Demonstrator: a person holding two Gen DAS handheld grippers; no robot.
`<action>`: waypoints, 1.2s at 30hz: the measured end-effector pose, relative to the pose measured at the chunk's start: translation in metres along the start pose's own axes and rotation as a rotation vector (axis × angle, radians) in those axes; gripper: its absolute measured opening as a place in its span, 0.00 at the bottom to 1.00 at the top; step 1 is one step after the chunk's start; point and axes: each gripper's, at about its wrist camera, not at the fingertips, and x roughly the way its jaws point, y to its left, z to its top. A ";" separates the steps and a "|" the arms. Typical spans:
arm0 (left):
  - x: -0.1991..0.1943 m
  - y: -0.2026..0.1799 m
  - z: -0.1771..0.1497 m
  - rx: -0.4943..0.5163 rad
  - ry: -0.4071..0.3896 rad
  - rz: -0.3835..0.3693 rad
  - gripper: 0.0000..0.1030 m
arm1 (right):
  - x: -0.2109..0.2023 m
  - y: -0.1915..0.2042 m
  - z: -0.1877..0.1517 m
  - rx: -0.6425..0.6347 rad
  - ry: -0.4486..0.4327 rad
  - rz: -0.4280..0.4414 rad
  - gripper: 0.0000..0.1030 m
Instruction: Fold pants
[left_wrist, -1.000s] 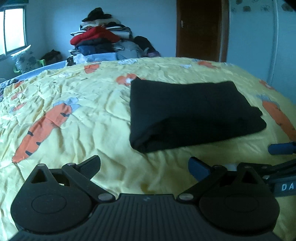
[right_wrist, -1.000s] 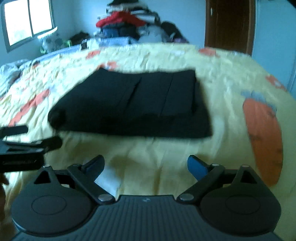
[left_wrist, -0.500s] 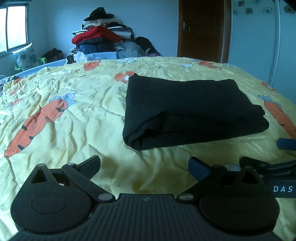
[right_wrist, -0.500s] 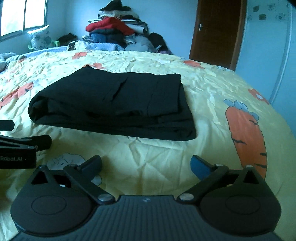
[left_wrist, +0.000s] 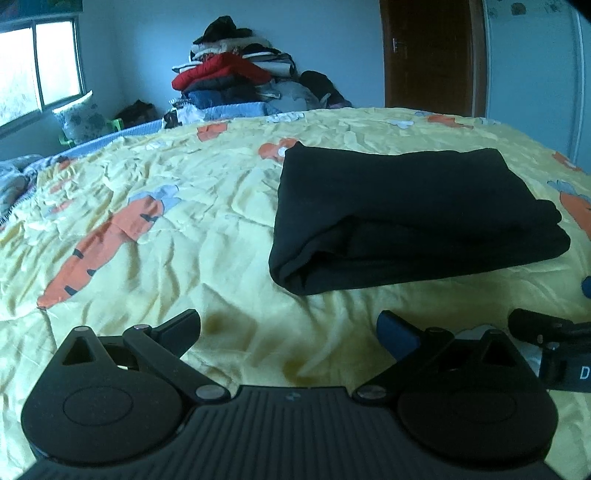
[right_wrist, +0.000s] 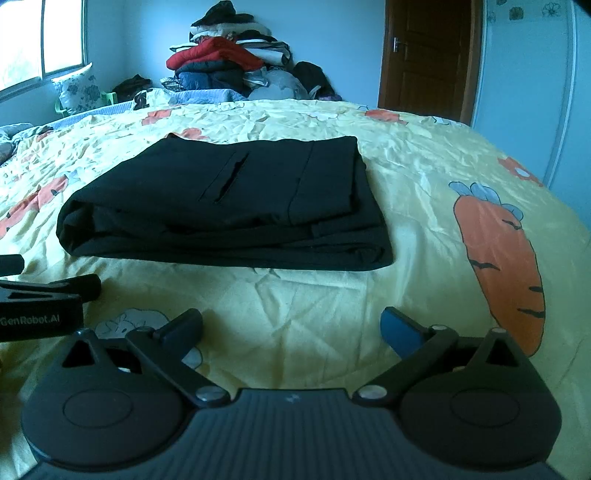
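We judge the folded black pants (right_wrist: 221, 206) soft, light and limp; grip them at the rolled edge nearest the carrot bedspread (right_wrist: 424, 177) front. Both the left gripper (left_wrist: 288, 328) and right gripper (right_wrist: 291, 328) have fingers spread wide, holding nothing.

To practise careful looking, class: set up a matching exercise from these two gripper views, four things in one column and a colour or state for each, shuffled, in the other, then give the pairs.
Things:
1. pants
2. bedspread
3. door
4. left gripper

Descriptions:
A. brown, shut
B. open, holding nothing
C. black, folded
D. yellow with orange carrots

Pairs: 1-C, 2-D, 3-A, 4-B
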 end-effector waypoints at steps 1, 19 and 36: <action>0.000 -0.001 0.000 0.004 -0.001 0.002 1.00 | 0.000 0.001 0.000 0.002 0.000 0.002 1.00; 0.000 0.004 0.001 -0.042 0.004 -0.031 1.00 | 0.001 0.000 0.000 0.005 -0.002 0.000 1.00; 0.005 0.007 -0.001 -0.094 0.033 -0.054 1.00 | -0.006 0.002 -0.005 0.003 -0.001 -0.007 1.00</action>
